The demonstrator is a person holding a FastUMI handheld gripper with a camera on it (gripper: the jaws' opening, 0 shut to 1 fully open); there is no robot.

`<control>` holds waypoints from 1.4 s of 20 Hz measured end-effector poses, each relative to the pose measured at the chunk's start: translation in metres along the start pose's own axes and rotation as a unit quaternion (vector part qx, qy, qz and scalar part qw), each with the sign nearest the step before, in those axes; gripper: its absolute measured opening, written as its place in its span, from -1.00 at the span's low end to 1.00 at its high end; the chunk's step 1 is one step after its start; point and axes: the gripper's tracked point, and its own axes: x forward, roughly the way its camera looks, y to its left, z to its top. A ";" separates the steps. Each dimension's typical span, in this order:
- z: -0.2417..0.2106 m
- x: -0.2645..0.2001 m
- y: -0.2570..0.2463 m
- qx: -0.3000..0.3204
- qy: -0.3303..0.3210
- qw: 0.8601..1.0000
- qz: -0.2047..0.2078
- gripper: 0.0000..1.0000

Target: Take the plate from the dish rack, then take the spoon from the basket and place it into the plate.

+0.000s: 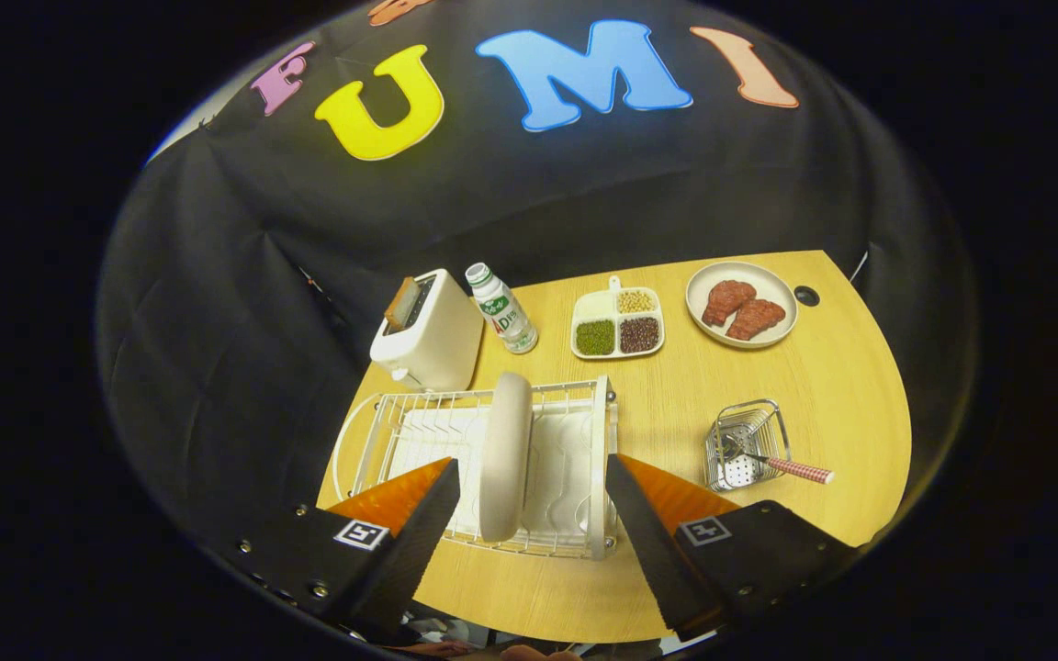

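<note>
I am holding my gripper (529, 514) above the pale wooden table (823, 441) with its jaws spread wide and gripping nothing. Between my fingers the cream round plate (503, 454) is standing on its edge in the white wire dish rack (575, 459); I am seeing it rim-on, its long axis running from me away toward the booth wall, its faces turned out to my two fingers. Neither finger is touching it.

Off to the right of my right finger, the small square steel wire basket (748, 442) is sitting on the table. The spoon (777, 464) is lying tilted in it, bowl end down inside the basket and its red checked handle sticking out over the rim, pointing rightward and slightly toward me.

Beyond the rack, a white toaster (428, 335) is holding a slice of brown bread (402, 301) in its slot, and a small white bottle (501, 308) is standing beside it. Farther right, a white divided tray (618, 323) is carrying green, dark and yellowish beans in separate compartments, and a shallow cream dish (740, 305) is holding two reddish pieces of meat (742, 310).
</note>
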 end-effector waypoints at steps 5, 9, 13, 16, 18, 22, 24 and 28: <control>-0.003 0.027 0.016 -0.008 0.038 0.999 -0.004 0.98; -0.007 0.060 0.016 -0.005 0.070 0.997 -0.045 0.98; -0.016 0.080 0.018 0.003 0.097 0.993 -0.061 0.98; -0.021 0.096 0.013 0.004 0.113 0.990 -0.081 0.99; -0.027 0.105 0.008 0.011 0.124 0.986 -0.106 0.99; -0.043 0.118 -0.005 -0.005 0.149 0.974 -0.170 0.51; -0.044 0.118 0.001 0.003 0.149 0.972 -0.184 -0.38; -0.043 0.115 0.010 -0.011 0.136 0.963 -0.234 -0.39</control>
